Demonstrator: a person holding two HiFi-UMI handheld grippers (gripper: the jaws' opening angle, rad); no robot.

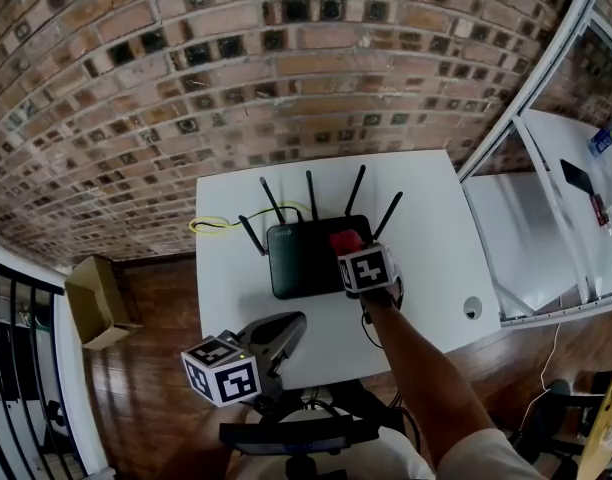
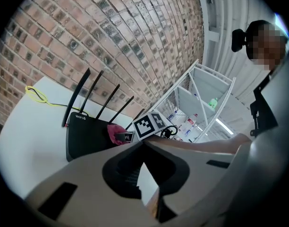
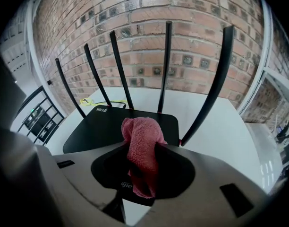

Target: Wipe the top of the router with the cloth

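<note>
A black router (image 1: 304,258) with several upright antennas stands on the white table (image 1: 426,228) near the brick wall. My right gripper (image 1: 351,253) is over the router's right half, shut on a bunched red cloth (image 1: 344,239). In the right gripper view the cloth (image 3: 143,131) hangs between the jaws of the right gripper (image 3: 142,148) onto the router's top (image 3: 102,122). My left gripper (image 1: 289,322) hovers at the table's front edge, short of the router, its jaws together and holding nothing. From the left gripper (image 2: 143,143) view I see the router (image 2: 85,134) and the cloth (image 2: 114,131) ahead.
A yellow cable (image 1: 218,224) loops behind the router's left side. The table has a round hole (image 1: 473,308) at its right front. A cardboard box (image 1: 94,298) sits on the wooden floor to the left. White shelving (image 1: 546,228) stands to the right.
</note>
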